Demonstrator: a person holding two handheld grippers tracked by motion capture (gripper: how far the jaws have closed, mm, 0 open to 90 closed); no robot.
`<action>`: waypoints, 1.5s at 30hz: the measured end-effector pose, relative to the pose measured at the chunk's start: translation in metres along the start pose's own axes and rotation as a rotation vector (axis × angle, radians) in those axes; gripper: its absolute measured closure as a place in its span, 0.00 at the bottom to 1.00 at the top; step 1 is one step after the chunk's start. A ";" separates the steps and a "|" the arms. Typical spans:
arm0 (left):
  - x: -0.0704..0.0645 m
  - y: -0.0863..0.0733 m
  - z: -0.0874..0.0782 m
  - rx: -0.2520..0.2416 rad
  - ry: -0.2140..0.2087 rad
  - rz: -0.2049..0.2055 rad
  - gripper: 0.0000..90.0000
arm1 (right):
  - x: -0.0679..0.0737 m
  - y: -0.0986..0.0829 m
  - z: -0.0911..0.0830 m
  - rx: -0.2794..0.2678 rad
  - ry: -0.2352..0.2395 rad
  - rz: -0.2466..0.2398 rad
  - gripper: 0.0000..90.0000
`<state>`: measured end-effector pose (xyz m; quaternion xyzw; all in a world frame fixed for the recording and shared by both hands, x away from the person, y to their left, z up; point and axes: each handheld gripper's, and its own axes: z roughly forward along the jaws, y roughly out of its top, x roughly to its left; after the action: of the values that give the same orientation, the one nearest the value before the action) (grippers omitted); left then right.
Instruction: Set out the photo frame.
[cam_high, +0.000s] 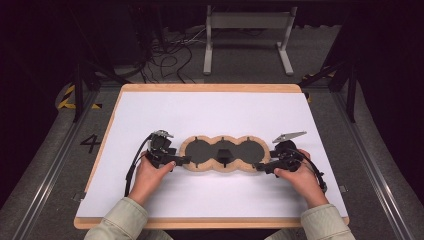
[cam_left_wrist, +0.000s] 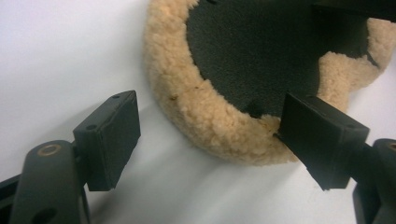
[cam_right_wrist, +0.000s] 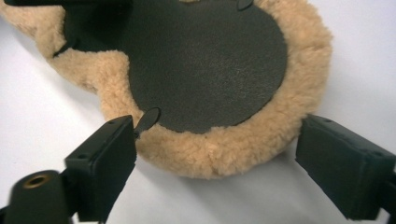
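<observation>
Pad (cam_high: 223, 154) lies flat on the bench (cam_high: 215, 107), near the front middle — three joined round lobes in a row, tan fleece rim, dark centres. Long axis runs left to right across the bench.

Left gripper (cam_high: 183, 160) is at the pad's left end, held in the left hand (cam_high: 151, 173). In the left gripper view the jaws stand wide apart: one is out on bare white bench just clear of the fleece, the other sits over the rim at the edge of the dark centre, seemingly touching the fleece (cam_left_wrist: 219, 126). Nothing clamped between them.

Right gripper (cam_high: 261, 167) is at the pad's right end, held in the right hand (cam_high: 299, 177). Right gripper view: jaws also wide, straddling the end lobe (cam_right_wrist: 210, 60) — one just beside the fleece near a small dark tab (cam_right_wrist: 147, 119) at the rim of the centre, the other just outside the fleece on the far side. Can't tell whether either jaw actually touches the fleece. Not closed on it.

Both grippers point inward toward each other along the pad's length. A cable (cam_high: 133, 167) trails from the left gripper back along the bench; a grey plate (cam_high: 289, 136) sits on top of the right gripper. Light sleeves (cam_high: 122, 220) enter from the front edge.

Behind the bench: dark floor, loose cables, a grey metal stand (cam_high: 248, 37).
</observation>
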<state>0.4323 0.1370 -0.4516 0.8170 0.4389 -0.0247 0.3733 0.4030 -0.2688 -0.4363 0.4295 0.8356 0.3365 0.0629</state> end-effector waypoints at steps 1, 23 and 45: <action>0.000 0.000 0.001 -0.003 -0.001 0.002 0.22 | 0.000 0.000 0.001 0.006 -0.002 -0.002 0.12; -0.012 0.004 0.009 0.031 -0.007 0.041 0.14 | 0.000 -0.001 0.007 0.051 0.009 -0.021 0.09; -0.018 0.003 -0.002 -0.013 0.068 0.045 0.34 | -0.003 0.002 -0.020 -0.032 0.028 0.065 0.36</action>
<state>0.4228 0.1246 -0.4418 0.8245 0.4332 0.0143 0.3636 0.3985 -0.2808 -0.4201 0.4509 0.8165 0.3575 0.0472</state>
